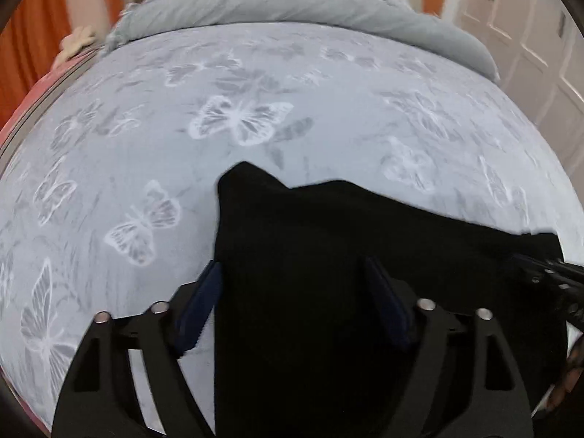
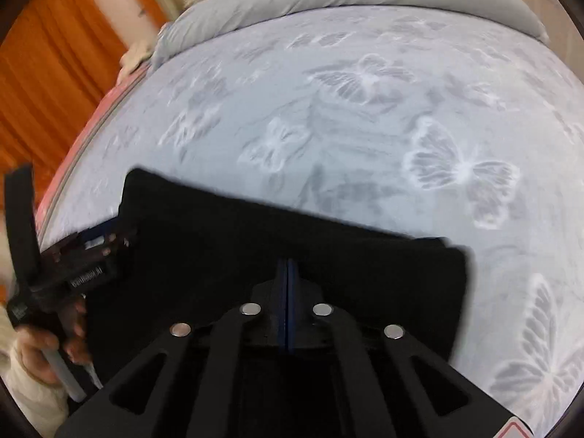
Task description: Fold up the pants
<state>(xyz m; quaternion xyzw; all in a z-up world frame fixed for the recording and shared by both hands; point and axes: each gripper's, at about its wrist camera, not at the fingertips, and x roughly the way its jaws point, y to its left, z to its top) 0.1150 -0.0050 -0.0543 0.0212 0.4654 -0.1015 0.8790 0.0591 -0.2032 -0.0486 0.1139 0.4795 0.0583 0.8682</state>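
Black pants [image 1: 328,226] lie folded on a grey bed sheet printed with butterflies [image 1: 255,80]. My left gripper [image 1: 290,264] hovers over their left part with its jaws wide open. Its left pad stands at the cloth's left edge and the dark cloth fills the gap beneath, with neither pad pressing on it. In the right wrist view the pants [image 2: 219,226] form a wide dark rectangle. My right gripper [image 2: 288,264] is over its near right part, blue pads shut together with no cloth visible between them. The left gripper's body [image 2: 87,255], held by a hand [image 2: 40,350], shows at the left.
A rolled grey duvet [image 1: 292,7] lies across the far end of the bed. The bed's red left edge [image 2: 84,138] runs beside orange curtains [image 2: 54,73]. White panelled doors [image 1: 529,43] stand at the right. Bare sheet [image 2: 365,127] stretches beyond the pants.
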